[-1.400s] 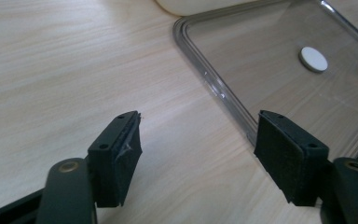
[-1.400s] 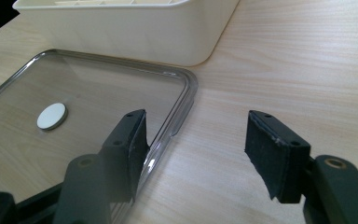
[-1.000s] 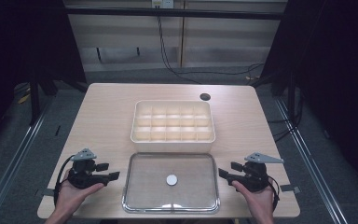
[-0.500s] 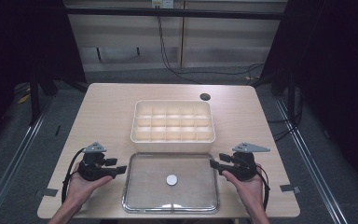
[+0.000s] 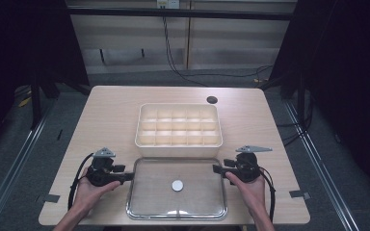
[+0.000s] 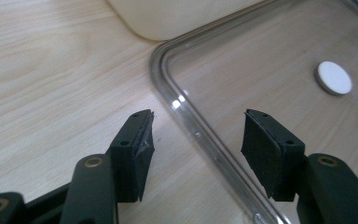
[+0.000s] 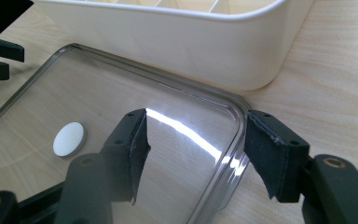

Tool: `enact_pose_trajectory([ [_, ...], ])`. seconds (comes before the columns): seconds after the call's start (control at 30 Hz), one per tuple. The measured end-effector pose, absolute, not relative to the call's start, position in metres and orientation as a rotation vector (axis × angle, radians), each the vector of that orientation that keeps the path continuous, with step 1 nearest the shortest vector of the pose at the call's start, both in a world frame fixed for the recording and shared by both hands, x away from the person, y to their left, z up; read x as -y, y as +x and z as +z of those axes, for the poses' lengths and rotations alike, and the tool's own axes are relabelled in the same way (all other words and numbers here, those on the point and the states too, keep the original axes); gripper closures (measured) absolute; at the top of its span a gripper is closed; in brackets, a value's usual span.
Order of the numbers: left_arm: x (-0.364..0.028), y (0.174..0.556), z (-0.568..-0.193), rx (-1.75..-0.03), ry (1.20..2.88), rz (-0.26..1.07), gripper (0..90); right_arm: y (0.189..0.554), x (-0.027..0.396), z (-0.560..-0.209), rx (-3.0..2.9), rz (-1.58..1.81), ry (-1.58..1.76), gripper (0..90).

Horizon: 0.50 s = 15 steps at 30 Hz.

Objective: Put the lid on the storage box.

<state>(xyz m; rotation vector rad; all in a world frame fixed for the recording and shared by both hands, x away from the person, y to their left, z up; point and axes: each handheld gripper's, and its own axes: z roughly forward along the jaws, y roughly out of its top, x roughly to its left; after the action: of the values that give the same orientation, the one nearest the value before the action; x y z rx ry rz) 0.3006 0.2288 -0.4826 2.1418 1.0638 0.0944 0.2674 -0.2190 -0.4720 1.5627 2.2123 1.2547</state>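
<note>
Both grippers, left gripper [image 5: 125, 176] and right gripper [image 5: 218, 169], spread wide, straddle the clear flat plastic lid's [image 5: 149, 202] side rims low in the frame, likely to lift it evenly.

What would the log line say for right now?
left tool: open, astride lid left rim | right tool: open, astride right rim | box: uncovered

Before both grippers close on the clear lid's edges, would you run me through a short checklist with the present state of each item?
1. Left gripper straddles the clear lid left rim, pads not touching: ok.
2. Right gripper straddles the right rim, jaws apart: ok.
3. Lid lies flat on the table, beside the white compartment box: ok.
4. White round disc sits mid-lid, away from both grippers: ok.
5. Box compartments free of contents: cannot tell fully.
6. Both grips at matching height along the rims: ok, roughly.
</note>
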Motion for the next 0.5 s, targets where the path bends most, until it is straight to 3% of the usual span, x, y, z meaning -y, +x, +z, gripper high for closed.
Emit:
enact_pose_trajectory([
  [0.07, -0.229, 0.301, -0.485, -1.059, 2.147, 0.068, 47.5, 0.269, 0.218, -0.476, -2.225, 1.208, 1.568, 43.7],
  [0.2, -0.224, 0.3, -0.488, -1.045, 2.181, 0.065, 43.1, 0.269, 0.22, -0.486, -2.227, 1.133, 1.594, 48.1],
  [0.5, -0.216, 0.296, -0.49, -0.994, 2.217, 0.047, 46.6, 0.264, 0.221, -0.493, -2.236, 1.077, 1.604, 49.1],
])
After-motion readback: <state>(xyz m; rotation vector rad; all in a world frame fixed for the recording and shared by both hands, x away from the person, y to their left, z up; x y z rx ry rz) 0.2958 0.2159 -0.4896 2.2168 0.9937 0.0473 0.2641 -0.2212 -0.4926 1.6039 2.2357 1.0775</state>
